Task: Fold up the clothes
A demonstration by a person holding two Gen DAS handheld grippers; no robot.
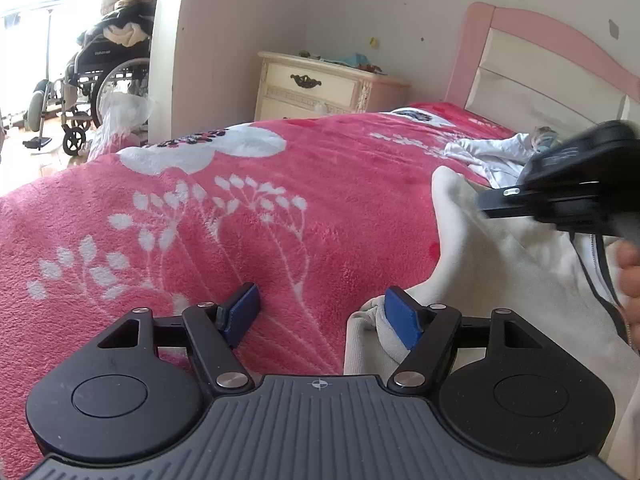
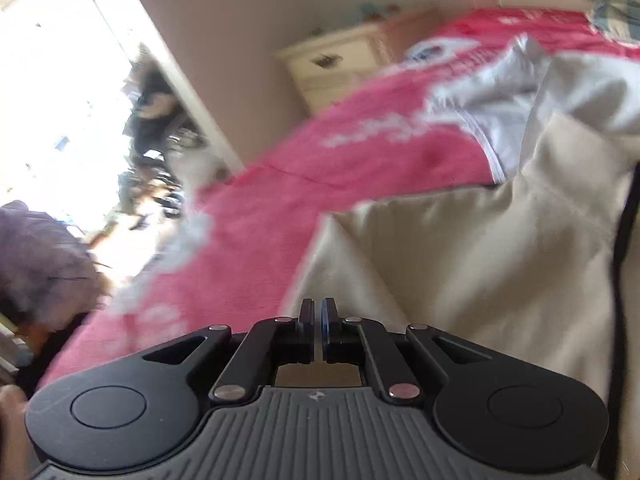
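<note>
On the pink floral blanket [image 1: 240, 200] covering the bed, a cream garment [image 1: 500, 280] with a dark-edged zipper lies spread toward the right side, one ribbed cuff [image 1: 368, 332] bunched at its near edge; a second, white garment [image 1: 492, 156] sits crumpled beyond it near the pink headboard [image 1: 532, 40].

The left gripper [image 1: 320, 316] is angled downward close over the blanket with its jaws spread — its blue pads [image 1: 400, 320] stand apart, the right-hand one just against the cuff, nothing yet pinched between them. The right gripper [image 2: 318, 320] has its jaws pressed together; in its own view no cloth is visibly caught between them. In the left wrist view it reaches in from the right above the cream garment, tilted down and blurred, and part of the person's hand [image 1: 628, 280] shows at the frame edge below it.

Likely hazards, judged from this layout:
- The left jaws may close on blanket pile as well as the cuff, since both lie under the pads — the fold would then drag the bedding.
- A grasp on the cuff alone could stretch the sleeve rather than carry the panel over.
- The closed right gripper, if merely pressing, may let the soft fabric slide and skew the crease.
</note>
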